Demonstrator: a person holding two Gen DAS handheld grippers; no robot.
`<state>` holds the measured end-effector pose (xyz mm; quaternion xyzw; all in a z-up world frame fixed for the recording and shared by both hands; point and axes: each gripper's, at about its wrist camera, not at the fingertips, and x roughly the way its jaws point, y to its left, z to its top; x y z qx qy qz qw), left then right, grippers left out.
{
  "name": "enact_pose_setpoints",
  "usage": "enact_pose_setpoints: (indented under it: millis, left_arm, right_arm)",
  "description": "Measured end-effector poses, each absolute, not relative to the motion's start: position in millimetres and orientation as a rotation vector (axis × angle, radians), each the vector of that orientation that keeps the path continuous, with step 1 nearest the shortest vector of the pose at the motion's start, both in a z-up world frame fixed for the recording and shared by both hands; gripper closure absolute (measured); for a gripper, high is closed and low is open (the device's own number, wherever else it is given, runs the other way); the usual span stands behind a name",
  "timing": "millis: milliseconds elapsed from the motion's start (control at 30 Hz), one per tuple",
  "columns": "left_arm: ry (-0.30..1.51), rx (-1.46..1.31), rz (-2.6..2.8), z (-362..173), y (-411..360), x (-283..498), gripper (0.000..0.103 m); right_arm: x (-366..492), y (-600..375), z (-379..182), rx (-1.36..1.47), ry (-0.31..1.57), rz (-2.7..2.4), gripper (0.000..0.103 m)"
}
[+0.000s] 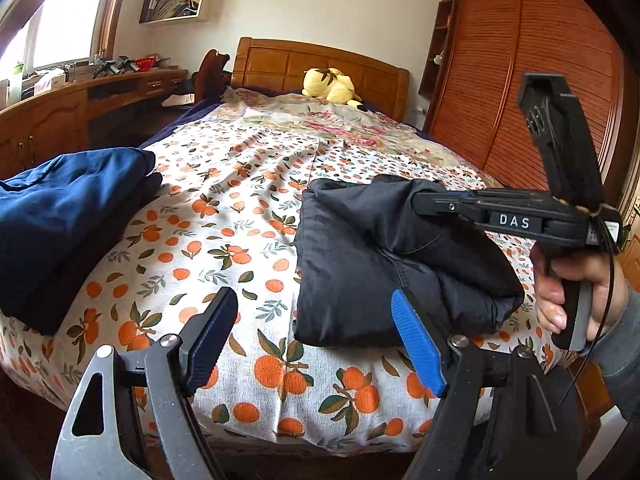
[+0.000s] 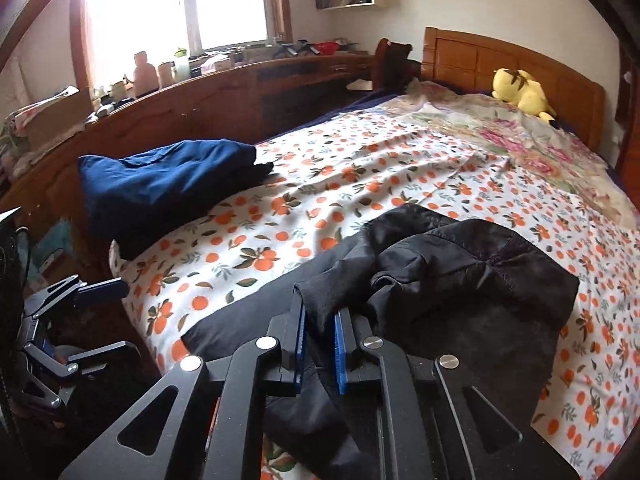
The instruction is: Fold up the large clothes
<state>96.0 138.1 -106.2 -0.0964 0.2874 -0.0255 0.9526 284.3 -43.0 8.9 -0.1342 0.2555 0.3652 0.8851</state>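
Note:
A black padded jacket (image 1: 384, 264) lies folded in a thick bundle on the orange-print bedsheet (image 1: 224, 224). My left gripper (image 1: 316, 312) is open and empty, hovering at the bed's near edge just left of the jacket. My right gripper (image 2: 320, 320) is shut on a fold of the black jacket (image 2: 460, 280) at its near edge. In the left wrist view the right gripper (image 1: 424, 202) reaches in from the right onto the jacket's top. The left gripper (image 2: 100, 286) shows low at the left of the right wrist view.
A folded dark blue garment (image 1: 60, 216) lies on the bed's left side, also in the right wrist view (image 2: 168, 176). A yellow plush toy (image 1: 330, 86) sits by the wooden headboard (image 1: 320, 64). A wooden desk (image 1: 80, 108) runs along the left, a wardrobe (image 1: 520, 80) stands right.

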Motion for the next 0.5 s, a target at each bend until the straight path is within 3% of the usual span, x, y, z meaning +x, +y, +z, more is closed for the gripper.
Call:
enact_pose_setpoints:
  millis: [133, 233, 367, 500]
  left_arm:
    - [0.582, -0.177, -0.051, -107, 135, 96, 0.023]
    - [0.586, -0.166, -0.052, -108, 132, 97, 0.023]
    - [0.592, -0.161, -0.054, -110, 131, 99, 0.023]
    - [0.604, -0.148, -0.049, -112, 127, 102, 0.023]
  right_arm:
    - [267, -41, 24, -0.278, 0.501, 0.761, 0.064]
    - [245, -48, 31, -0.278, 0.424, 0.765, 0.053]
    - [228, -74, 32, -0.29, 0.367, 0.732, 0.052]
    - [236, -94, 15, -0.26, 0.424, 0.718, 0.052]
